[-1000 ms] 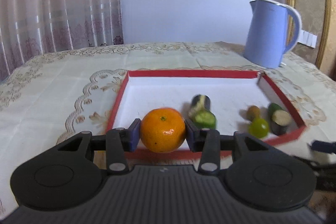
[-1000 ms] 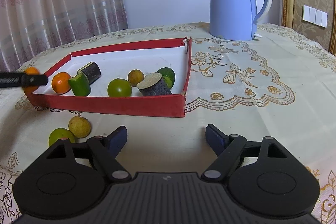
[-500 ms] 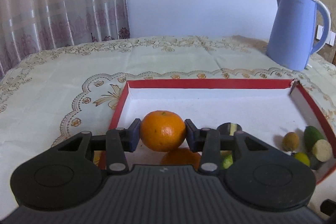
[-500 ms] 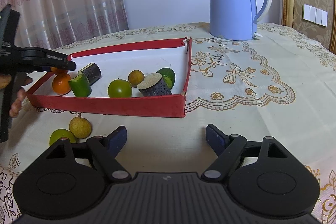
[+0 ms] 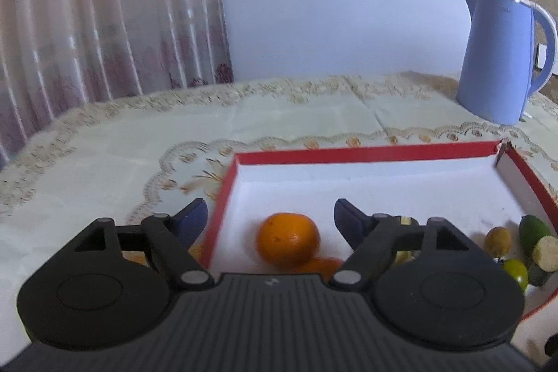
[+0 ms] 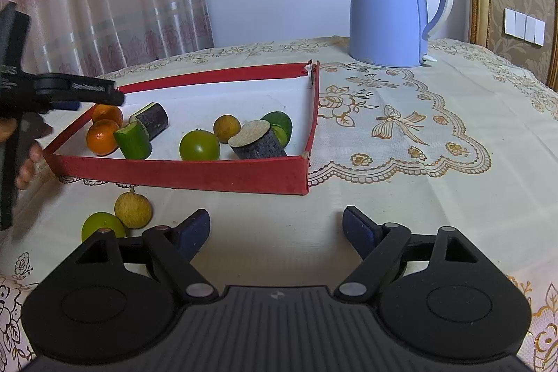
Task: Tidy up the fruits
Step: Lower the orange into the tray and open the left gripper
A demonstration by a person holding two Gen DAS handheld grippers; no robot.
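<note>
My left gripper (image 5: 269, 218) hangs over the near left corner of the red tray (image 5: 366, 151), its jaws opening. An orange (image 5: 287, 241) lies on the white tray floor between the pads, touched by neither, against a second orange (image 5: 322, 265). The right wrist view shows both oranges (image 6: 102, 136) in that corner under the left gripper (image 6: 92, 100). My right gripper (image 6: 275, 225) stands open over bare tablecloth in front of the tray. A longan (image 6: 133, 205) and a green lime (image 6: 101, 227) lie on the cloth just left of it.
The tray also holds a cucumber piece (image 6: 134, 138), two dark cut stalk pieces (image 6: 259, 142), a green lime (image 6: 199, 146), a longan (image 6: 226, 127) and another green fruit (image 6: 279, 124). A blue kettle (image 6: 394, 6) stands behind the tray. A hand (image 6: 26, 162) is at the left edge.
The left gripper moved farther over the tray and its jaws spread, letting go of the orange, which now lies on the tray floor. The right gripper has not moved.
</note>
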